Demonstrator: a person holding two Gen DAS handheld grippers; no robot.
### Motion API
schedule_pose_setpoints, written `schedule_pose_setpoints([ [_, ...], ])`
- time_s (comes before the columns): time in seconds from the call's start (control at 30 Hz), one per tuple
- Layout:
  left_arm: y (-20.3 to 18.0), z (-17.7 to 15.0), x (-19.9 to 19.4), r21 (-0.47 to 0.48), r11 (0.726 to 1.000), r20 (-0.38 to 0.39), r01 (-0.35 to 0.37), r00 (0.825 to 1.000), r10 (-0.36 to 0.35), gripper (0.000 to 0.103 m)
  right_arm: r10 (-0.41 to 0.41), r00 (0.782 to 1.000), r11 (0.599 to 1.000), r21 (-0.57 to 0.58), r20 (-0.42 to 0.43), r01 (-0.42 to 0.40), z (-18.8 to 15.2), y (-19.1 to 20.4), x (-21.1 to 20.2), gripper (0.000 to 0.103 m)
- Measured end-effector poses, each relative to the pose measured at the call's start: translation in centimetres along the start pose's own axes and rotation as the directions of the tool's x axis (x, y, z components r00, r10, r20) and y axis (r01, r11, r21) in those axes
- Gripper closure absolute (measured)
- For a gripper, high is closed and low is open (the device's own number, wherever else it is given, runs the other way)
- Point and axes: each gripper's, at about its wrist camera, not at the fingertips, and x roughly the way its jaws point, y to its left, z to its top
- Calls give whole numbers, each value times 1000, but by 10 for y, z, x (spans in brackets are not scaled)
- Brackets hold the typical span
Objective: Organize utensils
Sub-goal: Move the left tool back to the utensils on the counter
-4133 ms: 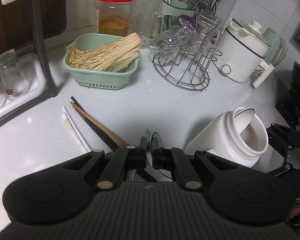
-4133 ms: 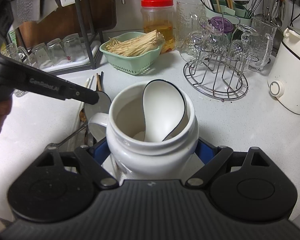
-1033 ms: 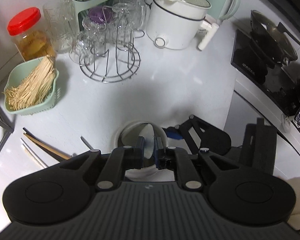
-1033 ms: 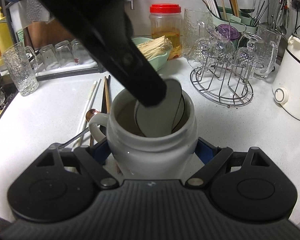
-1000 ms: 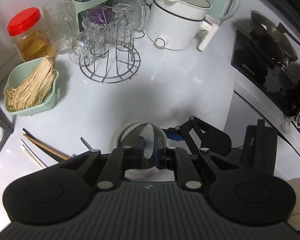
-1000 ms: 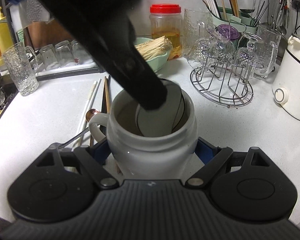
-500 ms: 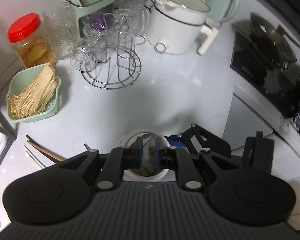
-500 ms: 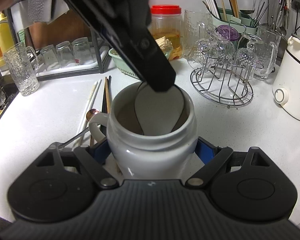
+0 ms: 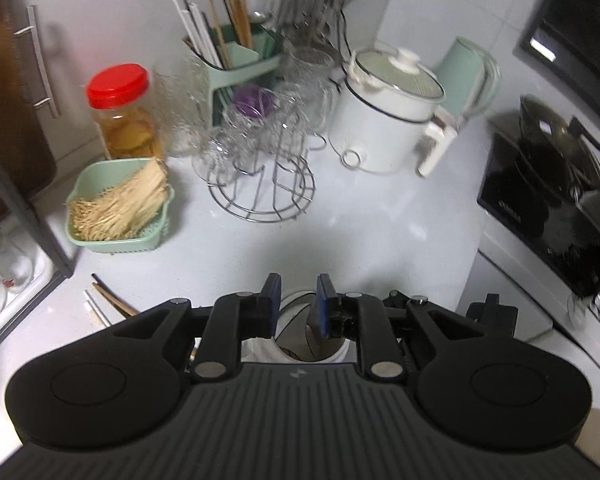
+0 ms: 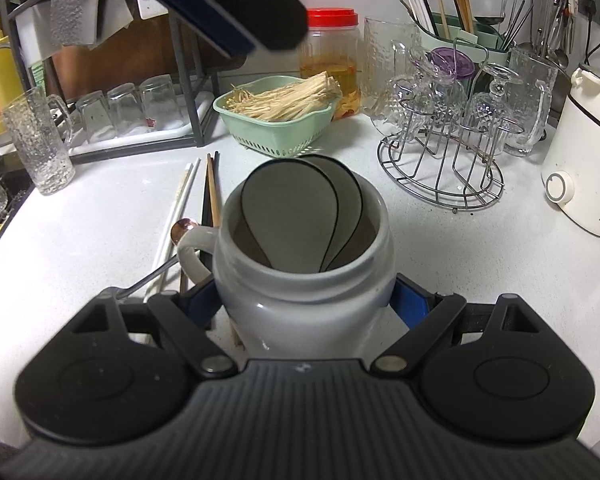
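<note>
Two white ceramic spoons with black rims (image 10: 300,220) stand bowl-up in the white handled ceramic jar (image 10: 304,280), which the right gripper (image 10: 304,300) clamps by its sides, while the left gripper (image 9: 296,304) hangs above the jar's mouth, jaws opening with nothing between them. That drop looks finished; next, I judge, comes a pick from the chopsticks and metal spoon (image 10: 184,226) lying beside the jar. No writing reads clearly.
</note>
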Motion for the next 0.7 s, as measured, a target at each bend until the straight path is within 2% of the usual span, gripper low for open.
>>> schedule_pose_setpoints([
  [0.23,19,-24,-16,-96,995,50,-24,998,29,81,-2,1000,1000,-2,-5,2,0,0,0,12],
  [0.4,38,-45,-22,-170,983,74,-66,994,79,81,-3,1000,1000,2,-8,3,1,0,0,12],
  [0.57,65,-76,-22,-263,959,60,-110,990,130,80,-1,1000,1000,3,-15,1,1,-1,-1,12],
  [0.7,89,-105,-20,-340,929,42,-145,985,169,71,-2,1000,1000,2,-16,2,1,-1,-1,12],
])
